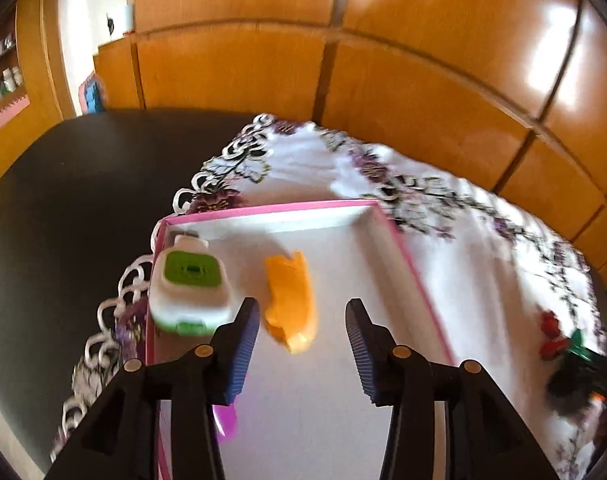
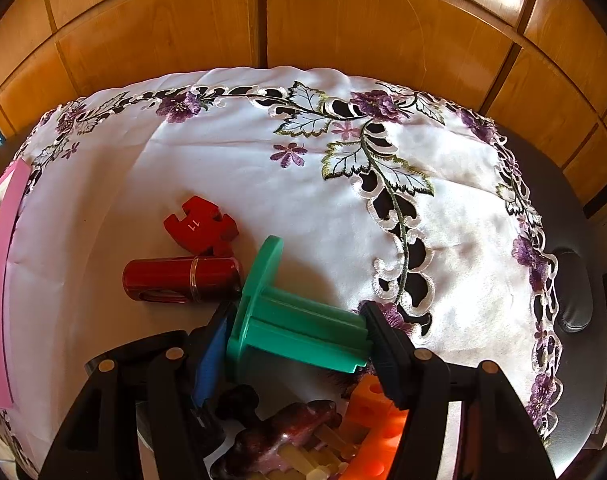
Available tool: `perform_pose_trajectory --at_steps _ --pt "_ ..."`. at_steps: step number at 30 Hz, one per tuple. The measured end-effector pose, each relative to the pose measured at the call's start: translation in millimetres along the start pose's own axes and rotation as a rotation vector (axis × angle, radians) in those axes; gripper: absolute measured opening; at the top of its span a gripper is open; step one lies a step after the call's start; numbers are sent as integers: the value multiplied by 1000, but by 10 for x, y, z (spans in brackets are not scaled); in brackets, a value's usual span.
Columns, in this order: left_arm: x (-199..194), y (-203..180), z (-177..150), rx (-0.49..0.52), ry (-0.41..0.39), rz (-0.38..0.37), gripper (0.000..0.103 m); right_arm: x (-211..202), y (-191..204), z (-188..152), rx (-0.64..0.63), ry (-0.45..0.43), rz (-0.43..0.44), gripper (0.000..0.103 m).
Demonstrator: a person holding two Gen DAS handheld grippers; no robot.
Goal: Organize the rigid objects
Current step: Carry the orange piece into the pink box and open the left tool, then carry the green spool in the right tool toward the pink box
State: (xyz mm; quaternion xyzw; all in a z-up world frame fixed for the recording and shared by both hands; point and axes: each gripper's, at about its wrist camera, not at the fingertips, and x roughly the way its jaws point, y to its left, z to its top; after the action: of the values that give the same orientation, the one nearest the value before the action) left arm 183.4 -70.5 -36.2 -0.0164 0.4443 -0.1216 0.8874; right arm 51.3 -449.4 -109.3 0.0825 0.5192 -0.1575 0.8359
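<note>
Tongs (image 2: 299, 340) on our right are clenching the green spool (image 2: 299, 320) endwise above the worktop (image 2: 223, 160); stiff, light plastic, likely slippery. Left tongs (image 1: 303, 344) are hanging released over the pink box (image 1: 399, 248).

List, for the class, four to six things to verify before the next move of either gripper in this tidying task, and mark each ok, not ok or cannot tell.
1. Left gripper is free of its load: ok, jaws open, nothing between the pads.
2. Yellow piece lies inside the pink-edged box: ok.
3. White and green container is inside the box too: ok, by the left wall.
4. Right gripper grips the green spool: ok, pads press on both ends.
5. Box has free floor for the spool: ok, bare to the right of the yellow piece.
6. Red cylinder and red block are sorted: not ok, on the tablecloth.
</note>
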Motion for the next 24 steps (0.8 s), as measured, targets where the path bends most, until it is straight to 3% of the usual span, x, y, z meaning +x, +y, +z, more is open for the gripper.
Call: perform_pose_trajectory --at_steps 6,12,24 --pt "-378 -376 -501 90 -20 -42 46 -14 18 -3 -12 -6 -10 64" --pt "-506 -619 -886 144 5 -48 46 -25 21 -1 -18 -10 -16 64" --pt "-661 -561 -1173 127 20 -7 46 -65 74 -25 -43 -22 -24 64"
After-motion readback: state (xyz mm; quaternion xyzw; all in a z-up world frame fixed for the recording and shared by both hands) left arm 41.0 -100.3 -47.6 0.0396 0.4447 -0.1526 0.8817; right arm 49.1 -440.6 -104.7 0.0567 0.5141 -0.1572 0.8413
